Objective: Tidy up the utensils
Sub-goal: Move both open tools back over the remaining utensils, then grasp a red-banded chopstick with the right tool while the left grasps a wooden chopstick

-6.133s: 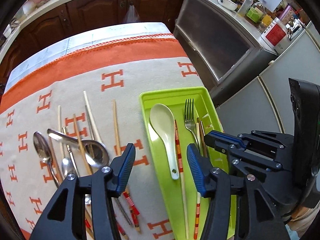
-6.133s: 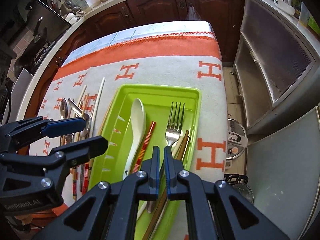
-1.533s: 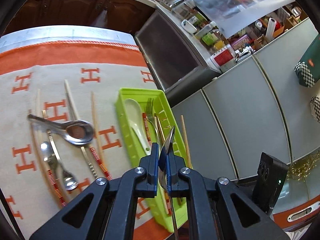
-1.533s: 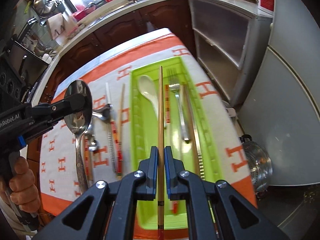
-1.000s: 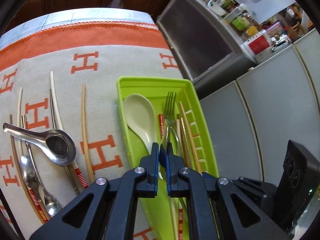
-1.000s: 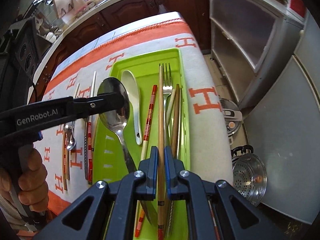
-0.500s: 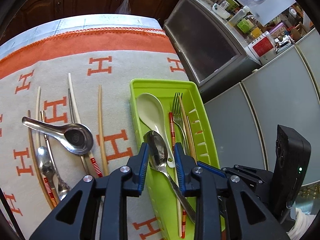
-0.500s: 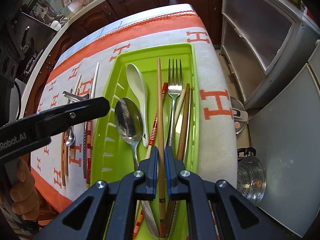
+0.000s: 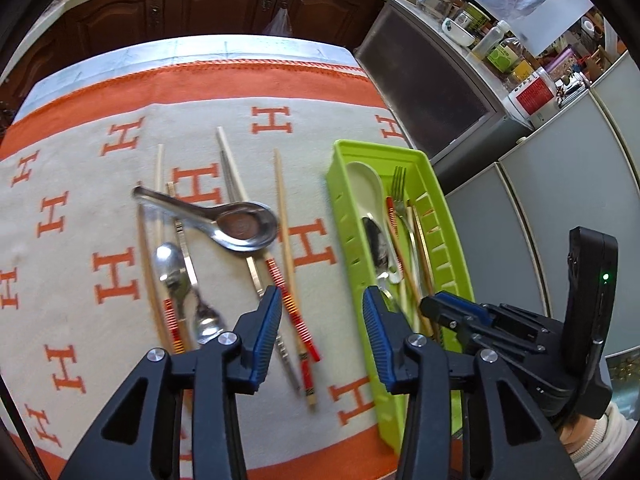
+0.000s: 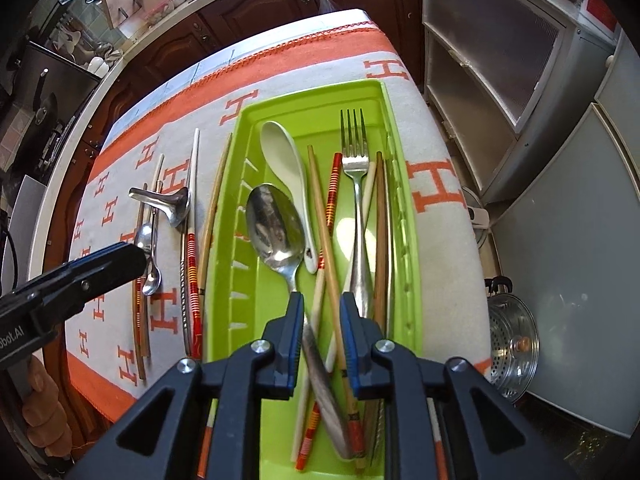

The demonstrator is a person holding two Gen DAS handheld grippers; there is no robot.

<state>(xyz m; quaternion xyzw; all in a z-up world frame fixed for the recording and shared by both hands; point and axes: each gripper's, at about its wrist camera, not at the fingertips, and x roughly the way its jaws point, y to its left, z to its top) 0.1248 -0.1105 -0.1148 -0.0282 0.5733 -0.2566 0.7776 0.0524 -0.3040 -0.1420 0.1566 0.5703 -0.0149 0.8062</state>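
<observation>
Since a second ago the metal spoon has left the left gripper and now lies in the green tray, and the wooden chopstick that the right gripper clamped then lies slanted in the tray as well

Left wrist view: the left gripper hangs over the patterned cloth just beside the tray's near side wall, its jaws opening with nothing between them. Only this view shows the whole spread of loose pieces on the cloth: a steel soup spoon, a small spoon, and several chopsticks, some with red and orange bands. It also shows the right gripper from the side, angled steeply down with its tips over the tray's near end, and a white sleeve behind it.

Right wrist view: only here is the tray's inside plain. The metal spoon lies beside a white ceramic spoon, with a fork and more chopsticks along the right. The right gripper's jaws are opening; the wooden chopstick passes between the blue pads, which stand clear of it. At the left edge the left gripper juts over the cloth, held by a bare hand
</observation>
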